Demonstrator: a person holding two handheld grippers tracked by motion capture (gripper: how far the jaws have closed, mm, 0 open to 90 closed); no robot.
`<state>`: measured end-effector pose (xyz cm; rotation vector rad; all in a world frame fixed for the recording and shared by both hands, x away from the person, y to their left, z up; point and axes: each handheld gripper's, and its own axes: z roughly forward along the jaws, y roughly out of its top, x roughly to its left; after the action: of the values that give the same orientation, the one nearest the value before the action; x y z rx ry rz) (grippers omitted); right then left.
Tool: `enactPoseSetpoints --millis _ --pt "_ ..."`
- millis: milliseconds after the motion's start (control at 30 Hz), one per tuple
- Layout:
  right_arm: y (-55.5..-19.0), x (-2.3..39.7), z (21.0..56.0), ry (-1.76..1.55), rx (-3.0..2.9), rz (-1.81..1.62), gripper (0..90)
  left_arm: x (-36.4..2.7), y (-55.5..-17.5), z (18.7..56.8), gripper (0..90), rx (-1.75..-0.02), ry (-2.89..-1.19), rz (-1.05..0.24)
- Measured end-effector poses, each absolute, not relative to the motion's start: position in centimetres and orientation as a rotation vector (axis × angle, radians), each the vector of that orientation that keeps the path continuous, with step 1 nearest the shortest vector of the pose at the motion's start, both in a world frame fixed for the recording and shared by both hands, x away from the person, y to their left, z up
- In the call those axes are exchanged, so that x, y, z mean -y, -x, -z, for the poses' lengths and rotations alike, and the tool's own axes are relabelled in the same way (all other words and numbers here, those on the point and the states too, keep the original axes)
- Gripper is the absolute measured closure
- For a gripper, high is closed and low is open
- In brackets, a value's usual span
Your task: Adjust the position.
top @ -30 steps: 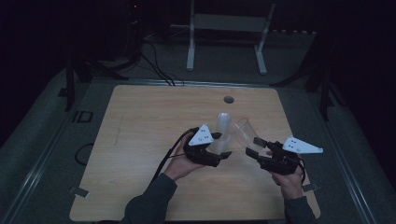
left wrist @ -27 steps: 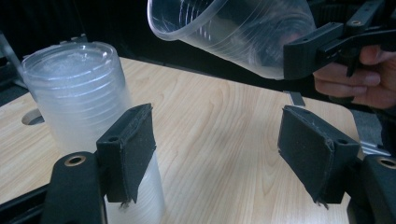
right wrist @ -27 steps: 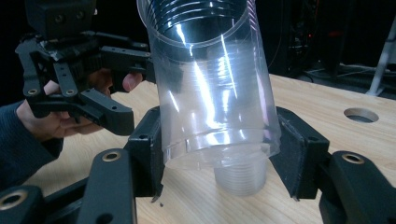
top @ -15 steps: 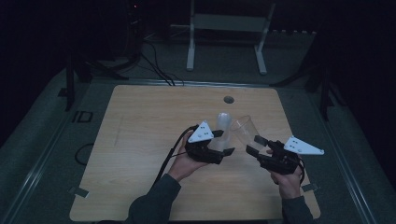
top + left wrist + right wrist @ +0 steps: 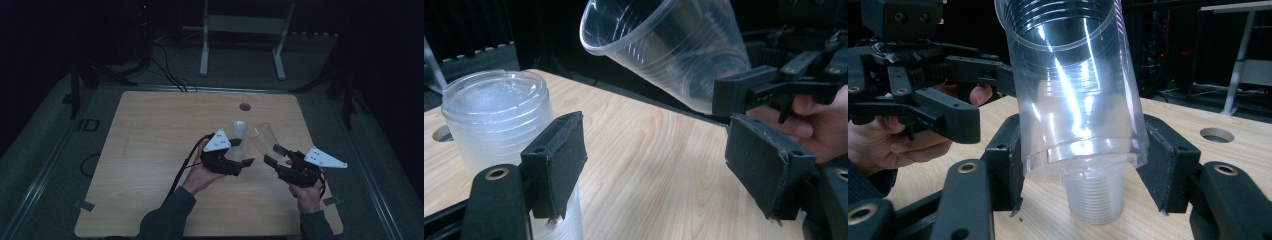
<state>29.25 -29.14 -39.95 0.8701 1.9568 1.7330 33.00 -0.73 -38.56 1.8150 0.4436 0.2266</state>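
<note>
In my right gripper (image 5: 274, 156) I hold one clear cup (image 5: 263, 139); the jaws are pressed on its lower wall, and the cup leans with its mouth up and toward my other hand. It is empty. My left gripper (image 5: 245, 152) is just beside it. Its jaws have just been opening and now stand apart with nothing between them; the stack of cups (image 5: 238, 135) is just outside one pad (image 5: 555, 160), upside down on the table (image 5: 150, 150). So I judge that one cup is already separated from the stack. What is left is to put this cup down, and perhaps to pull more. Beyond the stack is a round hole (image 5: 244, 106) in the table.
</note>
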Motion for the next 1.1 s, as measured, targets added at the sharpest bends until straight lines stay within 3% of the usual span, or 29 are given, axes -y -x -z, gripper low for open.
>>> enactPoseSetpoints --millis 433,1100 --pt "-29.1 29.2 40.1 -0.849 -1.927 -1.743 42.0 1.4 -33.2 37.9 19.1 -0.465 -1.786 -0.177" --pt "-28.9 29.0 40.1 -0.826 -1.904 -1.753 42.0 2.1 -33.8 37.1 18.9 -0.495 -1.727 -0.111"
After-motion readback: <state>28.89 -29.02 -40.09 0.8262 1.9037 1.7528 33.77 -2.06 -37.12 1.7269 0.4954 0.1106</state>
